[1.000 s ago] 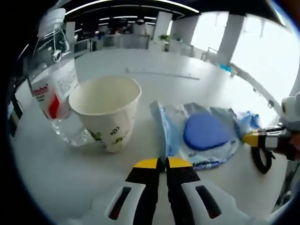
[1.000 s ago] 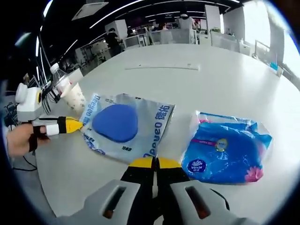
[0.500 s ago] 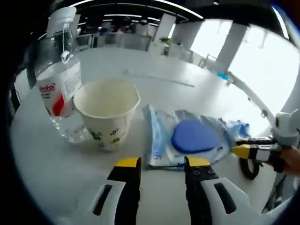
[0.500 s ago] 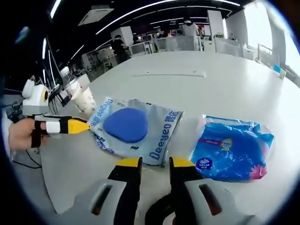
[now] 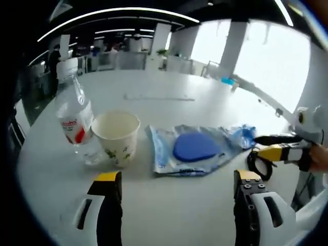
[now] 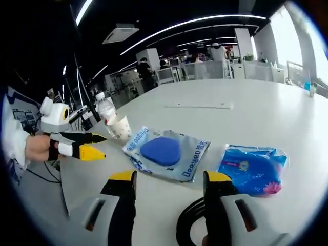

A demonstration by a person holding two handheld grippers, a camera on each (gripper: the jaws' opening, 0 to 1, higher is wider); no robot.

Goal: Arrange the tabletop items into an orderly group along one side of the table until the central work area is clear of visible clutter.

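Both grippers' jaws apart, empty-handed

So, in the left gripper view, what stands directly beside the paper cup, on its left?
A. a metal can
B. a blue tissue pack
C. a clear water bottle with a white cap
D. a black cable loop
C: the clear water bottle with a white cap stands upright just left of the paper cup, while the wipes pack with the blue pad lies flat on the cup's other side.
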